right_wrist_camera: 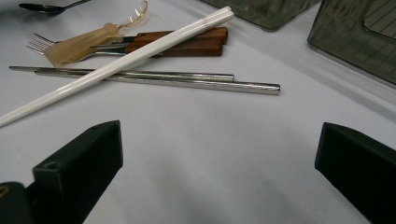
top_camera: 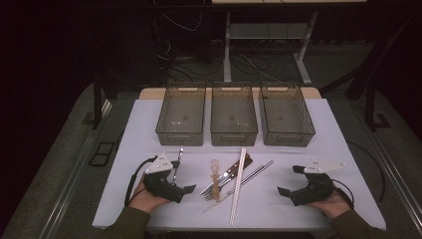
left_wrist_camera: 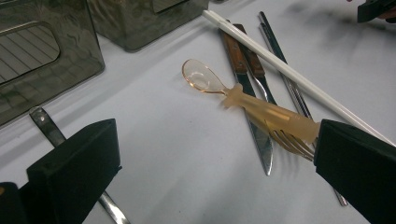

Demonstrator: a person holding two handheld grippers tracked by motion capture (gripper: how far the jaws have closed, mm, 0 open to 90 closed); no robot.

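Nothing is picked yet: left gripper (top_camera: pixel 185 189) and right gripper (top_camera: pixel 281 191), jaws spread and empty, flank the mixed cutlery pile (top_camera: pixel 231 180) before three smoky plastic bins (top_camera: pixel 234 132); sorting likely begins with one utensil.

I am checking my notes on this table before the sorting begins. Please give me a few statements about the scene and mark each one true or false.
1. Three dark bins stand in a row at the far side of the table, and all look empty. True.
2. The left gripper is shut on the translucent spoon. False: it is open and holds nothing.
3. The white chopsticks lie across the metal chopsticks. True.
4. The right gripper is open. True.
5. The wooden-handled knife lies inside the middle bin. False: it lies on the table among the cutlery.
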